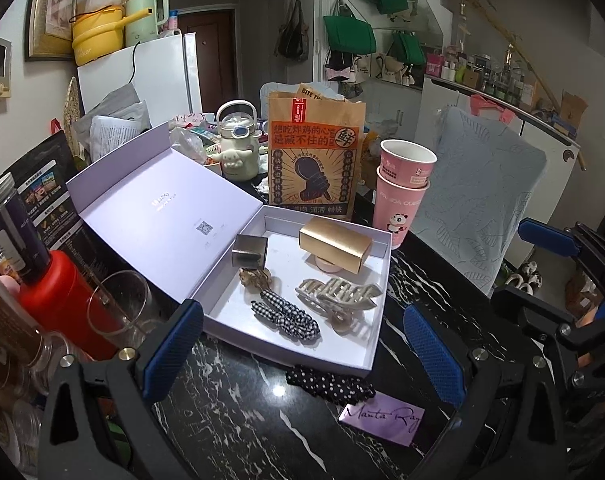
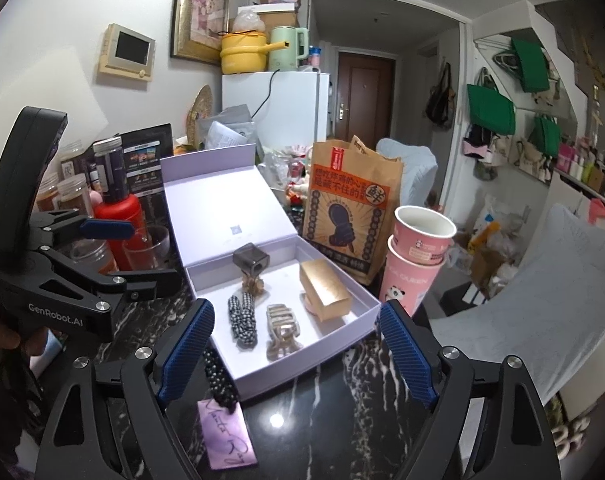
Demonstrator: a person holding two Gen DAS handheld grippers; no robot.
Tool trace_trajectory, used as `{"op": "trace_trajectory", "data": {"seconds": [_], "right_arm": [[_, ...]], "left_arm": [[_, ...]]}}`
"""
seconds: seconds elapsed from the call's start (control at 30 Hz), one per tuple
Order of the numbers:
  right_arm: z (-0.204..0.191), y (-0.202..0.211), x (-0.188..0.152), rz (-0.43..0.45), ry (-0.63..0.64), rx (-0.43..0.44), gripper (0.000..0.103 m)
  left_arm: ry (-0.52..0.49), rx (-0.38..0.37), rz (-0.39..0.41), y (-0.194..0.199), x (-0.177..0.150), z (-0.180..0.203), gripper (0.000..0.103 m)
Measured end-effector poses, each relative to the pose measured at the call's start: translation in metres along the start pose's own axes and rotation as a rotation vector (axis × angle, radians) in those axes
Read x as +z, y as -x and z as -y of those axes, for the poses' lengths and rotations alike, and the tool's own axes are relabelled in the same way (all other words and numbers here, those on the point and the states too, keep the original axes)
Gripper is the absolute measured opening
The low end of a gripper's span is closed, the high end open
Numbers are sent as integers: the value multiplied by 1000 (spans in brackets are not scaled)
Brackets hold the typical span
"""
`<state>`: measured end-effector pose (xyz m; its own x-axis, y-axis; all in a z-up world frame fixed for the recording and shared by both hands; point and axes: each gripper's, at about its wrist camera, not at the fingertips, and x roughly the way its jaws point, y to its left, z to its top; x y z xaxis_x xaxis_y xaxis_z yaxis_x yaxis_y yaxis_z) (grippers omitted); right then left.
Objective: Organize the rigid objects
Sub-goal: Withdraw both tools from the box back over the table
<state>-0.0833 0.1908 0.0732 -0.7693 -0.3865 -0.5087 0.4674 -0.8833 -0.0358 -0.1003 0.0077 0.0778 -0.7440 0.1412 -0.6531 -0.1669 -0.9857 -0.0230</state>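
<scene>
**Both claws spread wide, nothing gripped, over the lilac box**

Left gripper (image 1: 302,352): blue pads wide apart, empty, hanging above the black marbled table (image 1: 238,412) at the near edge of the lilac box (image 1: 376,344). Right gripper (image 2: 296,350): pads likewise parted, nothing between them, also at the box's near edge.

Landmark: lilac box, lid (image 1: 158,200) hinged back on its left side.

Inside the box:
- gold carton (image 1: 334,243) at the far right corner, resting partly on a pink round thing whose edge just shows beneath.
- small dark metallic cube (image 1: 249,251) at the far left.
- gold crinkled piece (image 1: 254,278) just nearer than the cube.
- black-and-white checked scrunchie (image 1: 286,316) nearer again, touching the gold piece.
- cream hair claw clip (image 1: 338,296) right of the scrunchie, near the middle.

Outside the box:
- black dotted scrunchie (image 1: 330,386) against the near wall.
- purple card (image 1: 380,418) reading "Manta Ray", just nearer than that.
- stacked pink paper cups (image 1: 402,188) off the far right corner.
- brown paper bag (image 1: 316,148) behind the far wall.
</scene>
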Motion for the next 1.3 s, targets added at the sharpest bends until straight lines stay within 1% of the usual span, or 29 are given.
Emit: {"op": "trace_trajectory", "data": {"seconds": [0.23, 0.37, 0.53, 0.67, 0.93, 1.1, 1.3], "right_arm": [[-6, 10, -12, -4, -3, -3, 86], [-10, 14, -23, -10, -22, 11, 86], [-17, 15, -40, -30, -39, 20, 86], [-22, 13, -54, -60, -55, 43, 86], [-31, 13, -79, -86, -58, 76, 86], [-37, 9, -92, -96, -52, 82, 86], [-45, -3, -110, -134, -42, 103, 86]], "left_arm": [[8, 3, -1, 10, -14, 0, 102], [28, -14, -4, 15, -23, 0, 102], [19, -9, -18, 17, -36, 4, 102], [25, -20, -42, 15, -49, 7, 102], [55, -57, -93, 9, -74, 7, 102], [52, -68, -124, 4, -91, 11, 102], [33, -79, -161, -6, -108, 13, 102]]}}
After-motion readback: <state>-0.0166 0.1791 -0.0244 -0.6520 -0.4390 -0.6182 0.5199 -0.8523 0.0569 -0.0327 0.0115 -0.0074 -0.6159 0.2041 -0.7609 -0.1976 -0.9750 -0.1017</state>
